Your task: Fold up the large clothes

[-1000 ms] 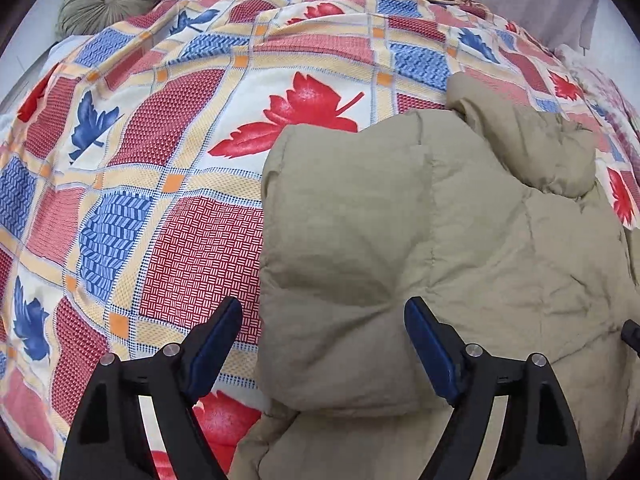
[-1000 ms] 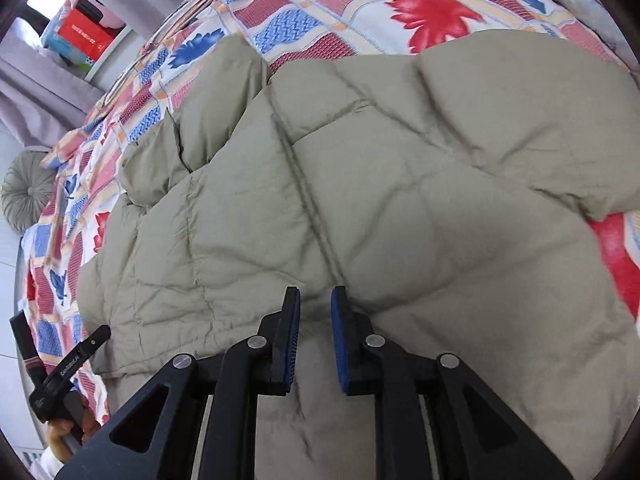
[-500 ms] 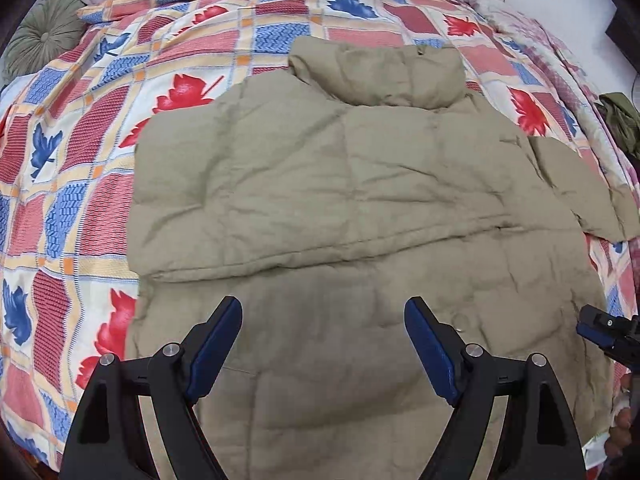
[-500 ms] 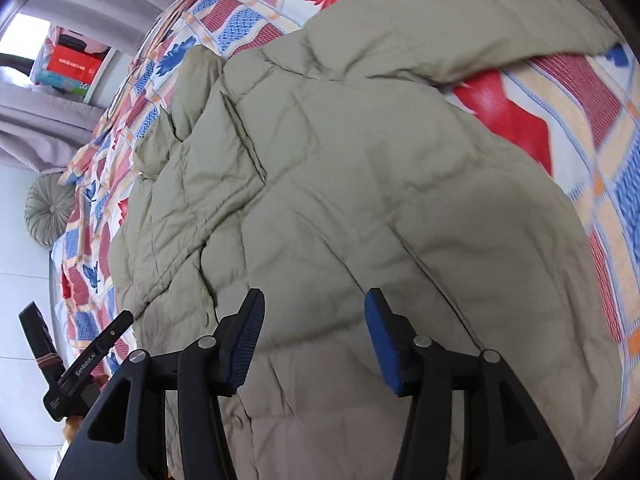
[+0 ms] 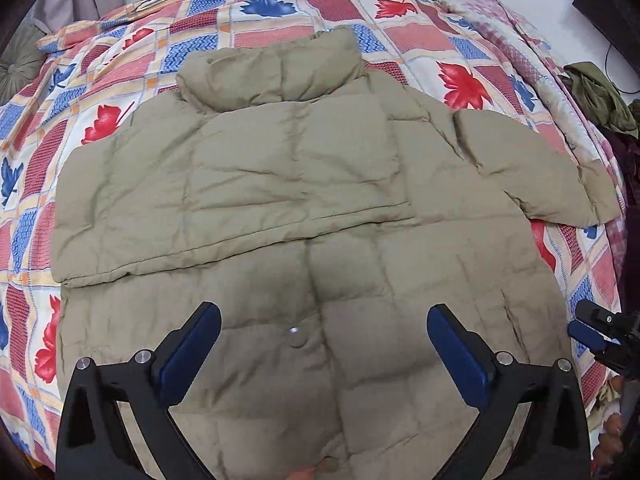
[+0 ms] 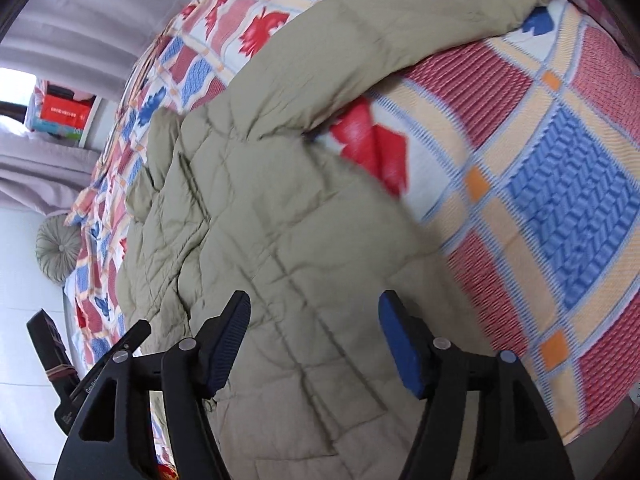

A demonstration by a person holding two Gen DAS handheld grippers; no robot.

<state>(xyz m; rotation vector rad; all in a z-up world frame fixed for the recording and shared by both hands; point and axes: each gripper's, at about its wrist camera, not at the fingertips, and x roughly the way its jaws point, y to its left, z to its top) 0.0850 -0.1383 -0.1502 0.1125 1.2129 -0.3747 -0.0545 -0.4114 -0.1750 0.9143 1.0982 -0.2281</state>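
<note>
Even, soft daylight; a dim shadow darkens the jacket [image 5: 304,184] near its hem. Fisheye edges curve darkly; right wrist view blurs the bedspread [image 6: 552,184].

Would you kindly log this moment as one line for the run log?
left gripper: open, above jacket | right gripper: open, above jacket edge | jacket: on bedspread, one sleeve folded across, other sleeve out

Matt quilted cloth jacket [image 5: 304,208]; woven bedspread [image 5: 460,56]
</note>
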